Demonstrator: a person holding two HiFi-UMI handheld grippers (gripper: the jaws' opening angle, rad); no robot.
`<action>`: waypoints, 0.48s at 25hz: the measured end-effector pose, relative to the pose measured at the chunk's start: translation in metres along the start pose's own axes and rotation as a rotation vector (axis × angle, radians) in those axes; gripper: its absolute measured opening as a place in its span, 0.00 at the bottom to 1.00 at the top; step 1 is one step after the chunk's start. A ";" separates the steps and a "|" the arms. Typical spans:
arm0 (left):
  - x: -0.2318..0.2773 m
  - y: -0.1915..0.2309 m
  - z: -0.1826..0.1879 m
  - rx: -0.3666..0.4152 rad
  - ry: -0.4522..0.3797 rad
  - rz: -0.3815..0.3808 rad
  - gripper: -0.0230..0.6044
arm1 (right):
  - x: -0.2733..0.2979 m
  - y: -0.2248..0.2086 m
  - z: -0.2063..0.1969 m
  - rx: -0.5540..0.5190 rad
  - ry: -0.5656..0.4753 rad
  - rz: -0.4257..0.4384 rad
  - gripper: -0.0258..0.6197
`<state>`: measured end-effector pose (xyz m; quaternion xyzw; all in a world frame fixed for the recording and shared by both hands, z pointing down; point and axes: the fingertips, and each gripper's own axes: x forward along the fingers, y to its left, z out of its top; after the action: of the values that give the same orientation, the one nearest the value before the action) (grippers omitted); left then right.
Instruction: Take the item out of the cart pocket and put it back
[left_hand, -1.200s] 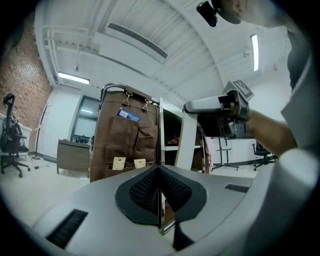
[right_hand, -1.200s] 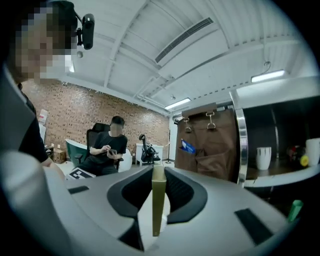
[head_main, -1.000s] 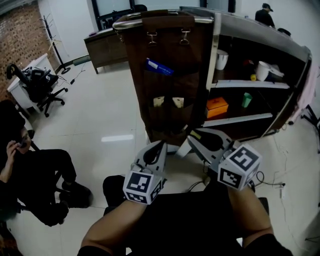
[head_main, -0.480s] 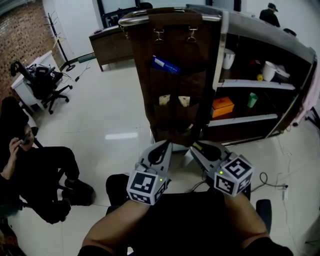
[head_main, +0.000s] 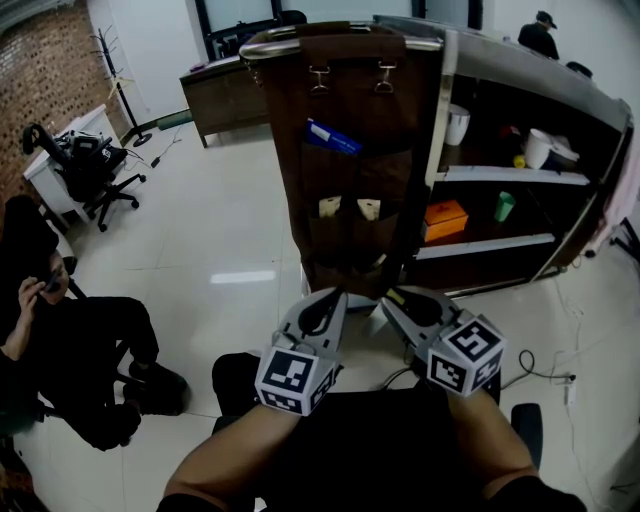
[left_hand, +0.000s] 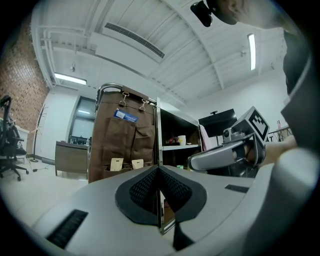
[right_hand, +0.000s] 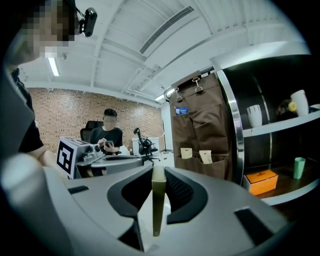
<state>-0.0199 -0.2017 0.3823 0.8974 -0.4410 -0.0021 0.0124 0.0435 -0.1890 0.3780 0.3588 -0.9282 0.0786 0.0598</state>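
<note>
Left gripper (head_main: 333, 296), lower centre of the head view: jaws closed together, nothing between them. Right gripper (head_main: 390, 298), just beside it: jaws narrow, clamped on a thin flat olive item (right_hand: 158, 200) held edge-on. The brown pocket organizer (head_main: 350, 150) on the cart (head_main: 520, 90), upper centre, stands apart from both grippers. Since one second ago the right gripper has drawn in toward the left; its grip is unchanged.

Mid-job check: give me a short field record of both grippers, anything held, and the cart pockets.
left gripper: shut, nothing in it
right gripper: shut on a thin flat item, seen edge-on
pocket organiser: brown, hangs on the end of the cart, ahead of both grippers
pocket contents: blue item up high; two beige packets lower
contact: neither gripper touches the organiser
</note>
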 end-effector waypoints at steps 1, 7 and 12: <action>0.000 -0.001 0.000 -0.003 0.002 -0.002 0.04 | 0.000 0.000 0.000 0.000 -0.001 0.001 0.18; 0.000 -0.001 -0.004 0.010 0.011 -0.001 0.04 | 0.001 0.002 0.001 0.001 -0.005 0.005 0.18; 0.001 0.000 -0.004 0.015 0.011 0.006 0.04 | 0.002 0.001 -0.002 0.006 0.000 0.006 0.18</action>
<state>-0.0196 -0.2021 0.3861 0.8963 -0.4434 0.0062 0.0084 0.0416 -0.1895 0.3805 0.3560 -0.9291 0.0813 0.0584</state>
